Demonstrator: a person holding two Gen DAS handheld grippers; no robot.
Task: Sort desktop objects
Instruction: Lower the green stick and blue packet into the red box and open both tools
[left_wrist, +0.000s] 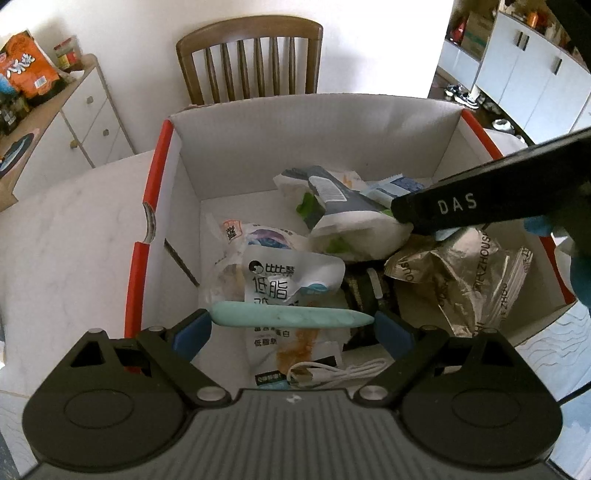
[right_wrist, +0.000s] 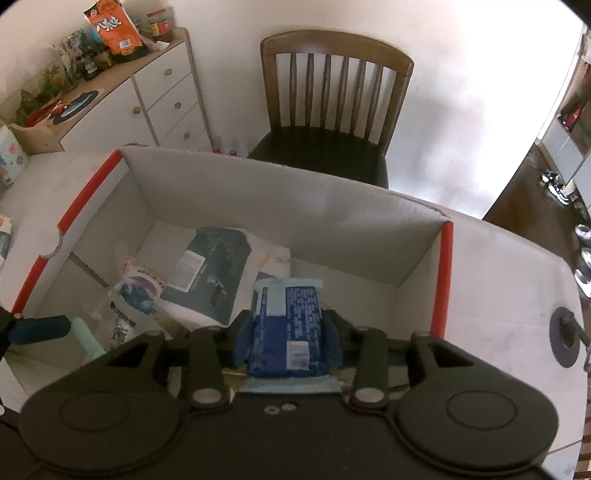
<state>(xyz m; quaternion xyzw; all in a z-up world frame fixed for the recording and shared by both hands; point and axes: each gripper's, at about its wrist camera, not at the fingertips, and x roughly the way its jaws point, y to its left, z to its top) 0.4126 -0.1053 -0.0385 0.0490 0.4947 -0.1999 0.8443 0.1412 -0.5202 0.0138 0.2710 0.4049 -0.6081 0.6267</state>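
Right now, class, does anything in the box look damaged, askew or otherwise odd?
Yes. The box's red left rim has a torn notch. Inside, the silver foil bag is crumpled, and the tissue pack lies tilted atop other packets. Nothing looks spilled.

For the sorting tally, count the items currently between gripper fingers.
2. A mint-green stick spans the pads of the left gripper; a blue packet sits in the right gripper, both above the cardboard box.

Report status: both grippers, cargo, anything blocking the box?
Left gripper shut on mint stick. Right gripper around blue packet, grip unclear. Both over box; nothing blocking.
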